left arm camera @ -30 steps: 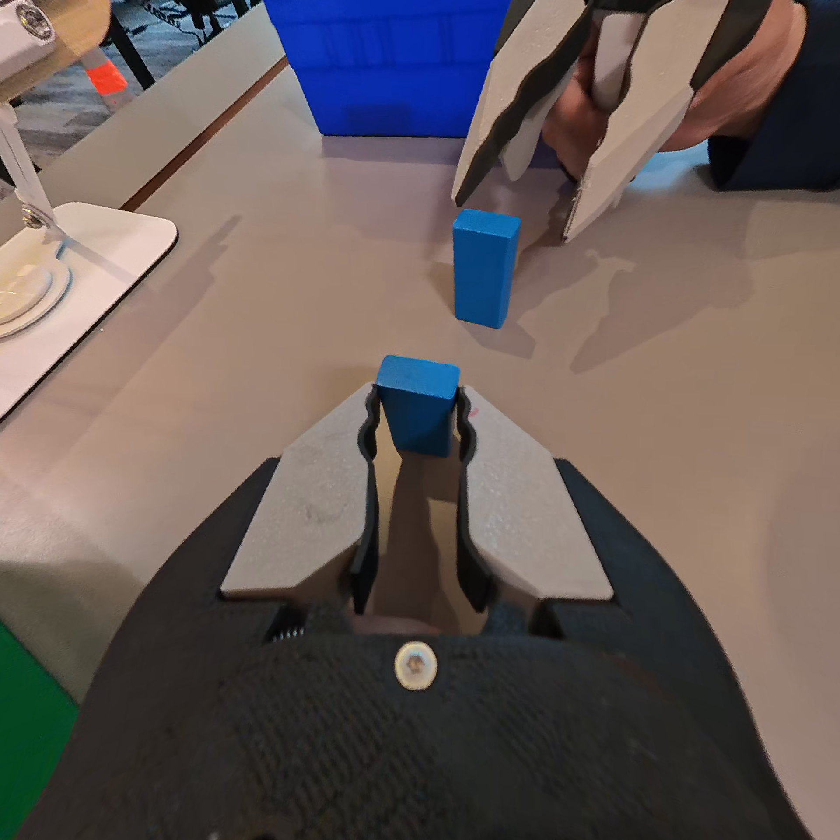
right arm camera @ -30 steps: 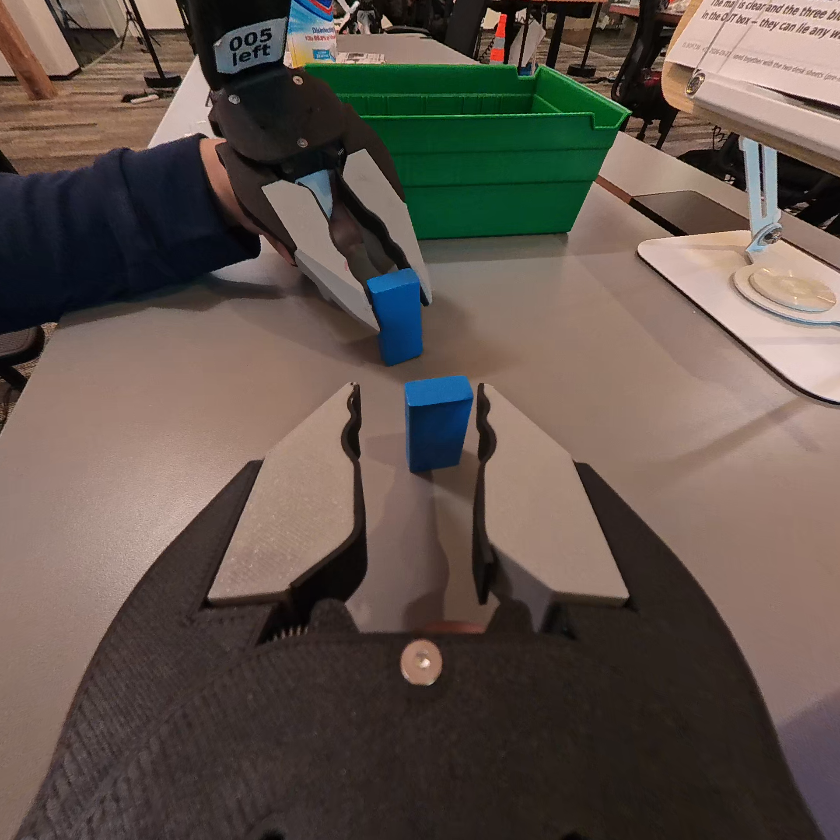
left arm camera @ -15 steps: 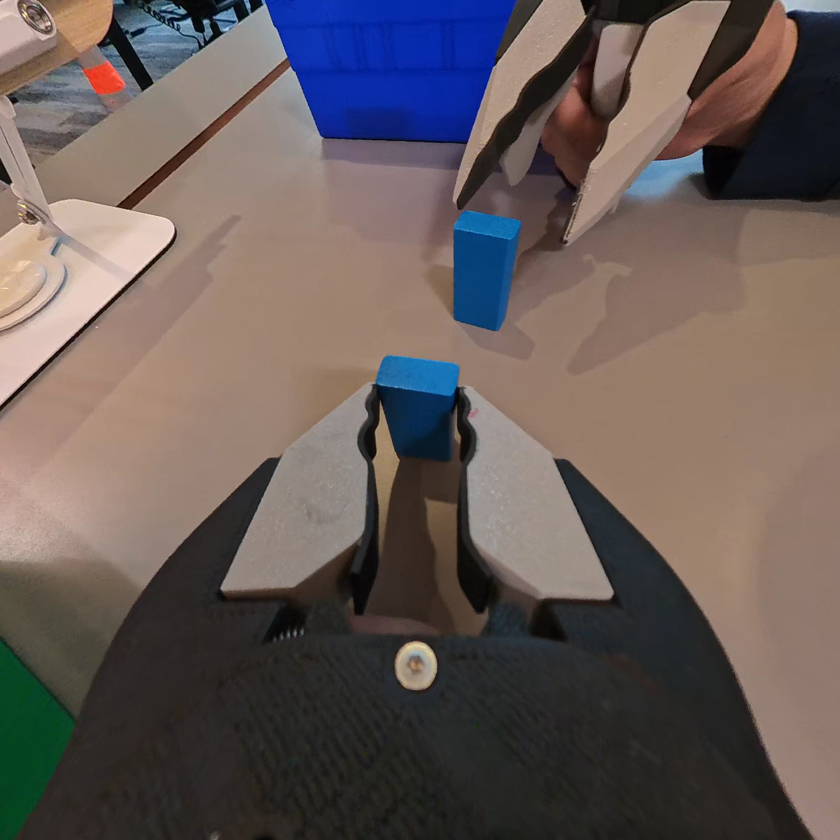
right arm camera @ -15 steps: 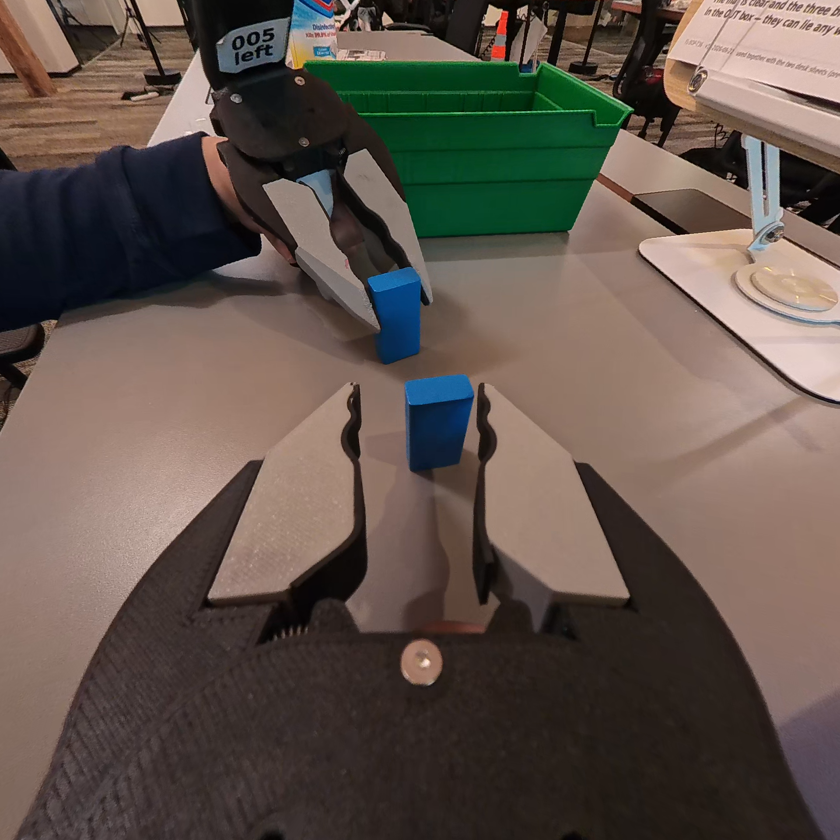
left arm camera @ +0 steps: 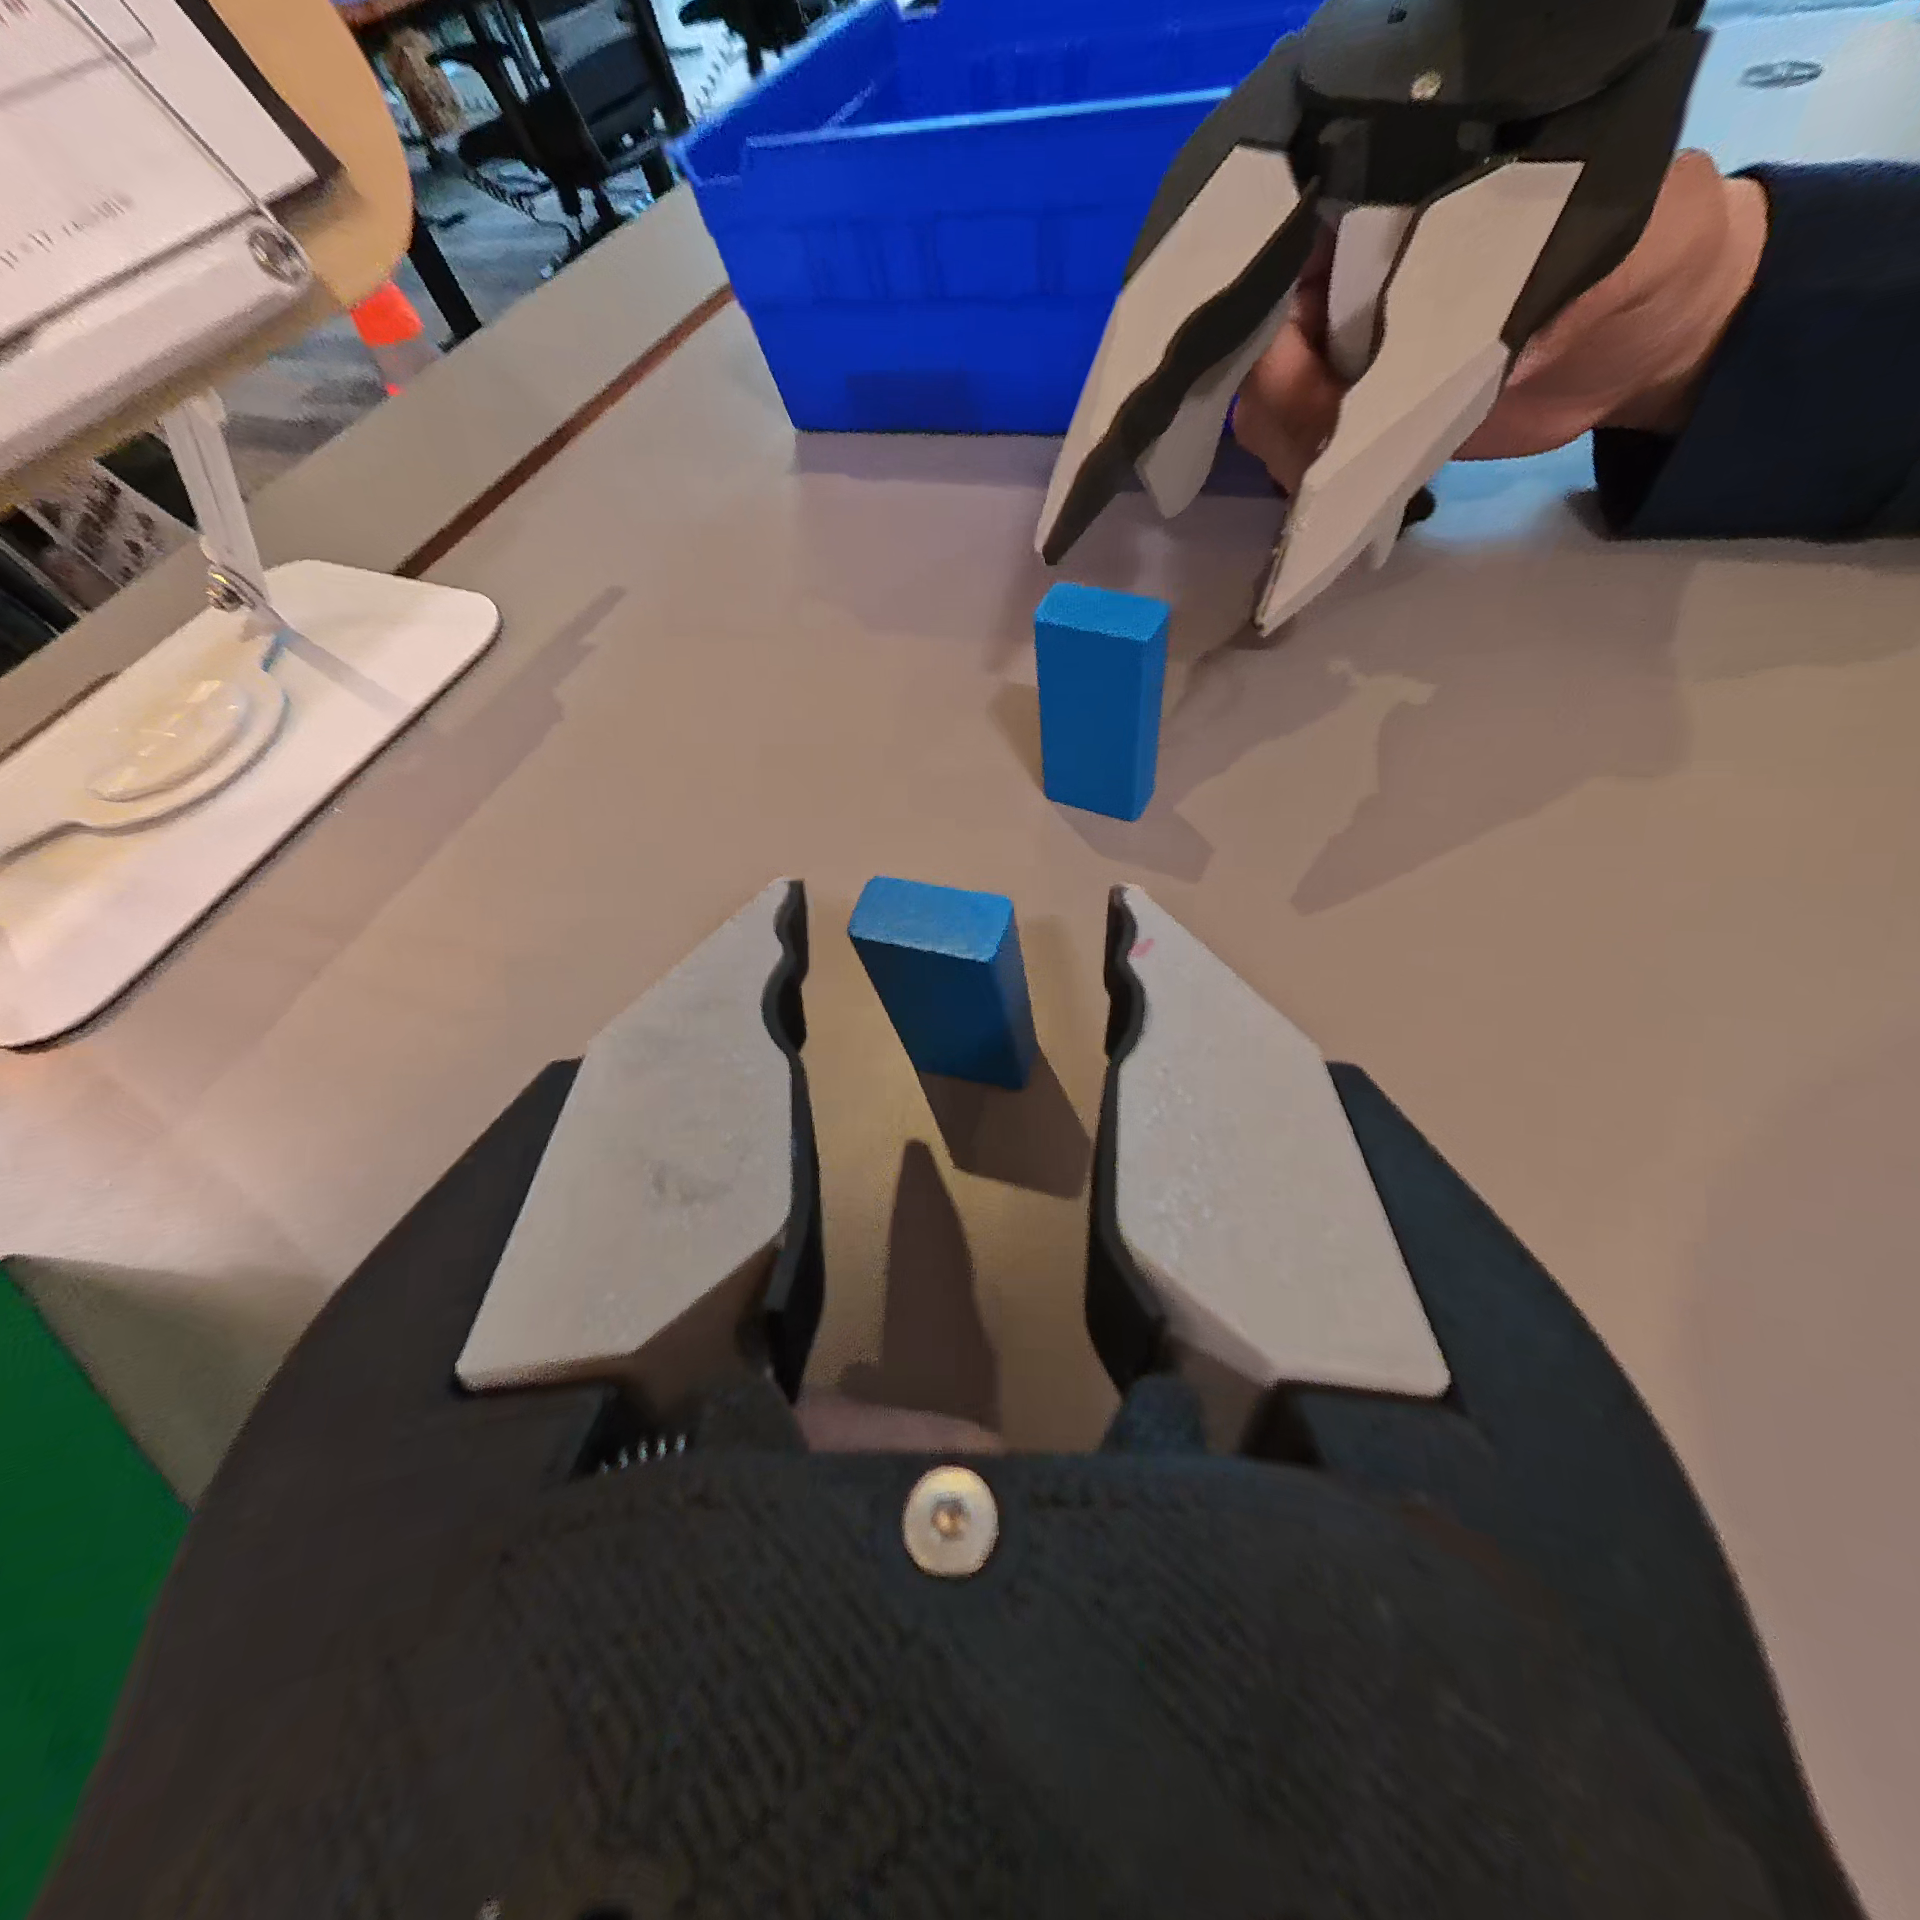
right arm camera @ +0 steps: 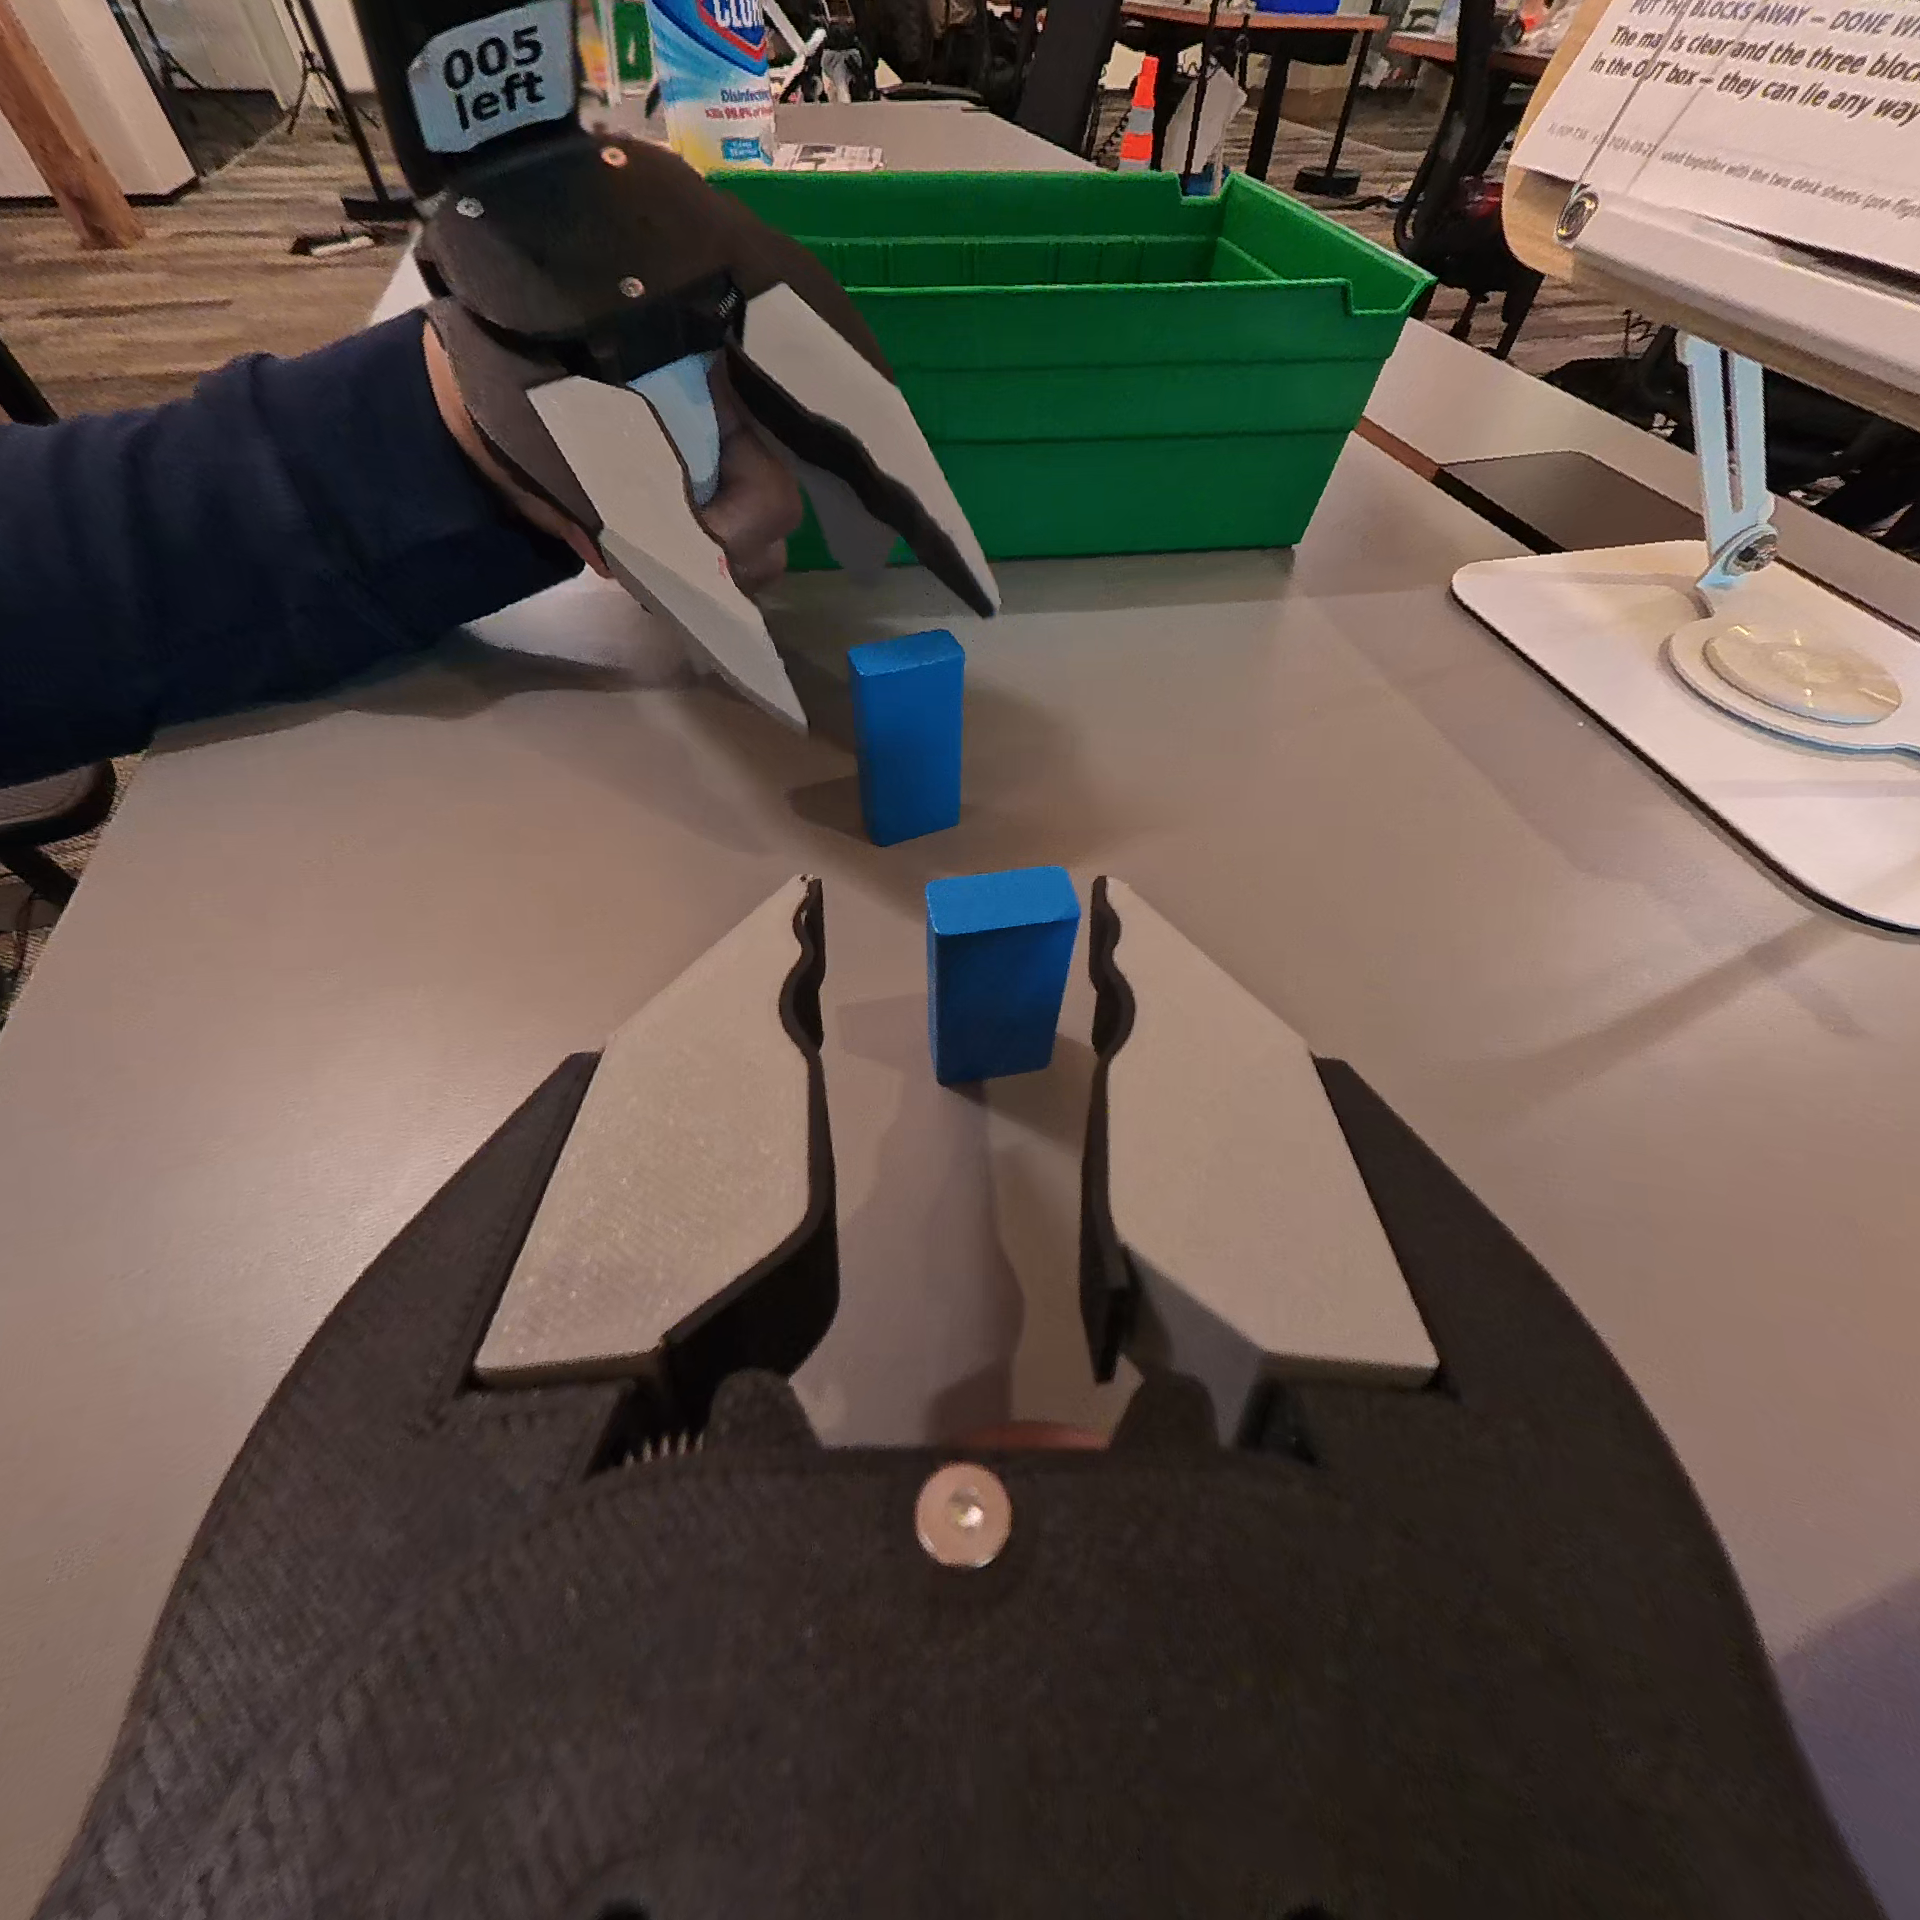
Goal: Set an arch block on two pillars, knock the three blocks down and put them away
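Left wrist view shows your left gripper [left arm camera: 951, 914] spread, with one upright blue pillar [left arm camera: 951, 987] standing free between its fingers, clear of both pads, mid-table [left arm camera: 1558, 1039]. Your right gripper [right arm camera: 951, 914] is likewise spread around the second pillar [right arm camera: 997, 977], gripping nothing. Writing noted: a printed tag [right arm camera: 488, 73] on the left gripper, a labelled bottle [right arm camera: 717, 73] beyond the green bin [right arm camera: 1091, 416], a printed sheet [right arm camera: 1766, 94] on the stand at the table's edge.

A pale tag [right arm camera: 488, 78] with dark printed characters atop the left gripper [right arm camera: 888, 655], left of the green bin [right arm camera: 1091, 416], printed bottle label [right arm camera: 717, 94] behind the bin, lines of black print on a white sheet [right arm camera: 1766, 94] clipped to the stand [right arm camera: 1725, 457] right of the bin
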The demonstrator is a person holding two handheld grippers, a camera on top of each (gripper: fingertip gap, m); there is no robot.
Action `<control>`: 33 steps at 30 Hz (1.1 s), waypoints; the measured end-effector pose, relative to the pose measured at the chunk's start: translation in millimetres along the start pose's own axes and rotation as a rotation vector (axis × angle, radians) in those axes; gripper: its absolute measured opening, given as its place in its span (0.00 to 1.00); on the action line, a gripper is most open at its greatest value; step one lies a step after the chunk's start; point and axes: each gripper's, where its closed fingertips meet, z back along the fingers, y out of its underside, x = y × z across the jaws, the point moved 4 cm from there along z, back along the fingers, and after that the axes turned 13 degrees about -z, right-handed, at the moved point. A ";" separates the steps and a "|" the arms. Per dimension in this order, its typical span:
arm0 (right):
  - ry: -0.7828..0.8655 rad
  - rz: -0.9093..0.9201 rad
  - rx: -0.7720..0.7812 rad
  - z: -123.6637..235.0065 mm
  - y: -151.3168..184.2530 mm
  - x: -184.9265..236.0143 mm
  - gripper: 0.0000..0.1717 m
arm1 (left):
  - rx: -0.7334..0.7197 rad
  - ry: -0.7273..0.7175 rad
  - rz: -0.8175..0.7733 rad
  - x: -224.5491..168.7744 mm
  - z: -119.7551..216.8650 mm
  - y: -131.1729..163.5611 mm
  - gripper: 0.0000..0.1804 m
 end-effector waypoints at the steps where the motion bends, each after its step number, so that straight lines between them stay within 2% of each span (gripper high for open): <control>1: 0.002 0.000 -0.003 0.4 -0.5 -0.2 0.28 | -0.013 -0.013 -0.003 0.7 1.2 -2.5 0.31; 7: 0.013 -0.010 -0.013 5.0 -3.9 -0.9 0.28 | -0.017 -0.049 0.014 5.7 3.4 -2.1 0.30; 14: 0.032 -0.018 0.019 9.5 -2.0 -1.2 0.25 | -0.108 -0.109 0.069 17.5 14.3 -12.7 0.29; 18: 0.064 -0.021 0.074 7.1 6.9 -5.8 0.15 | -0.164 -0.170 0.121 27.8 21.7 -19.2 0.29; 22: 0.100 -0.010 0.151 3.5 18.6 -10.6 0.06 | -0.158 -0.220 0.139 32.3 26.1 -22.1 0.28; 24: 0.133 -0.010 0.189 1.6 24.5 -15.2 0.04 | -0.151 -0.243 0.144 34.3 28.5 -22.7 0.25; 28: 0.205 -0.004 0.232 -0.9 30.4 -24.0 0.02 | -0.131 -0.251 0.181 35.6 29.8 -20.7 0.11; 32: 0.234 0.009 0.227 -2.6 29.6 -25.9 0.01 | 0.007 -0.282 0.196 36.4 24.0 -5.6 0.00; 33: 0.236 0.015 0.233 -3.5 30.1 -25.5 0.00 | 0.046 -0.284 0.191 35.3 21.6 -1.5 0.00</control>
